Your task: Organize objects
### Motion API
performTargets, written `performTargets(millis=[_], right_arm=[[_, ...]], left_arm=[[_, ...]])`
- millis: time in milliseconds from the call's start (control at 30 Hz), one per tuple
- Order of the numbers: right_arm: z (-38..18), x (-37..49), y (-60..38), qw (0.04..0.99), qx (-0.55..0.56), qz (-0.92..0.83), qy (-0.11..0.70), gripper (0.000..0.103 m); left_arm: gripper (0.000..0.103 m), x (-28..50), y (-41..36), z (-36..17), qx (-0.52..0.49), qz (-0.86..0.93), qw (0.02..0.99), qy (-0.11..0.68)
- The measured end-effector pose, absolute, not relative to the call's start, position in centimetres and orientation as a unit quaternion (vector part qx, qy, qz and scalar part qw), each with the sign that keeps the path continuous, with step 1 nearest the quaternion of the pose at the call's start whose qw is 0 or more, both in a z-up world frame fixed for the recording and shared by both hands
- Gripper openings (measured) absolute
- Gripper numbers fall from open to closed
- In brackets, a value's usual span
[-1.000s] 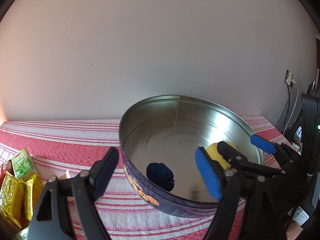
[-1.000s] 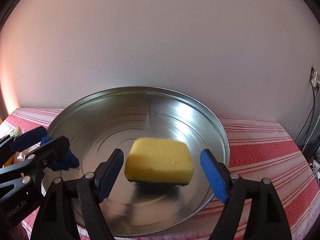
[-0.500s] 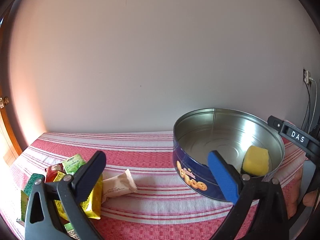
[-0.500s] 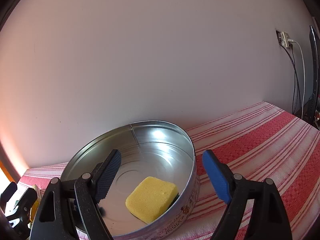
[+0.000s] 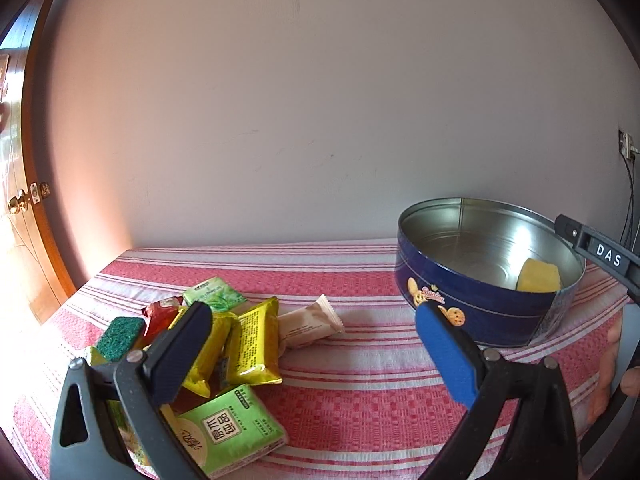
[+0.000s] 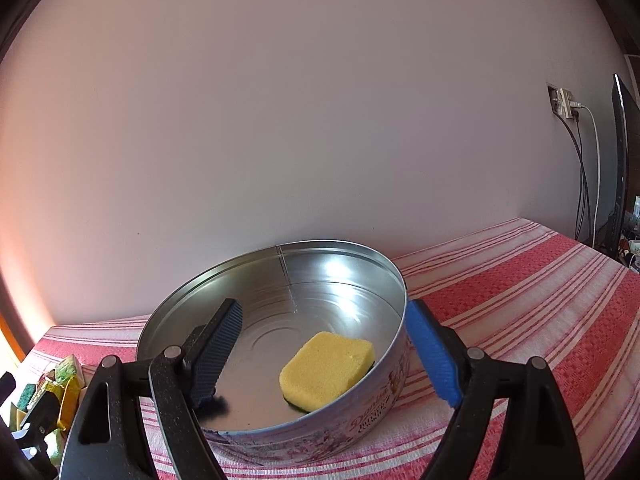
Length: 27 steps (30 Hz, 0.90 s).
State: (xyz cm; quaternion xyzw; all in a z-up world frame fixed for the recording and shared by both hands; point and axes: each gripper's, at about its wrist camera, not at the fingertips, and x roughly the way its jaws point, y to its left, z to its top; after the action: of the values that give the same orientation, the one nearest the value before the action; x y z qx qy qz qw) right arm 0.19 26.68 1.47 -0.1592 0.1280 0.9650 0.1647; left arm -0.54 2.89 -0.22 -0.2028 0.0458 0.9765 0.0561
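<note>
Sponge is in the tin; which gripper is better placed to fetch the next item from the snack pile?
Left. The left gripper is open right over the snack packets, while the right gripper, open and empty, faces the cookie tin holding the yellow sponge.

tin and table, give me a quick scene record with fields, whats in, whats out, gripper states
surface: red and white striped cloth
tin: round, open, no lid in view
in tin: yellow sponge; small dark blue thing, partly hidden by a finger
out of tin: snack packets in a pile; beige wrapper; green scrub pad
left gripper: open, empty, over the pile's side of the cloth
right gripper: open, empty, at the tin
</note>
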Motion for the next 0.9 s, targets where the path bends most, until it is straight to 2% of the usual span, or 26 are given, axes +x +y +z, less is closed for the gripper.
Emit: performTargets(millis=[533, 900], right_arm=[[1.3, 3.3, 20.5, 0.107, -0.173, 0.974, 0.103, 0.085], [1.0, 3.7, 14.5, 0.047, -0.204, 0.975, 0.08, 0.085]], left_arm=[[0.103, 1.1, -1.8, -0.7, -0.215, 0.975, 0.039, 0.034], [0.103, 0.8, -9.6, -0.9, -0.226, 0.974, -0.018, 0.028]])
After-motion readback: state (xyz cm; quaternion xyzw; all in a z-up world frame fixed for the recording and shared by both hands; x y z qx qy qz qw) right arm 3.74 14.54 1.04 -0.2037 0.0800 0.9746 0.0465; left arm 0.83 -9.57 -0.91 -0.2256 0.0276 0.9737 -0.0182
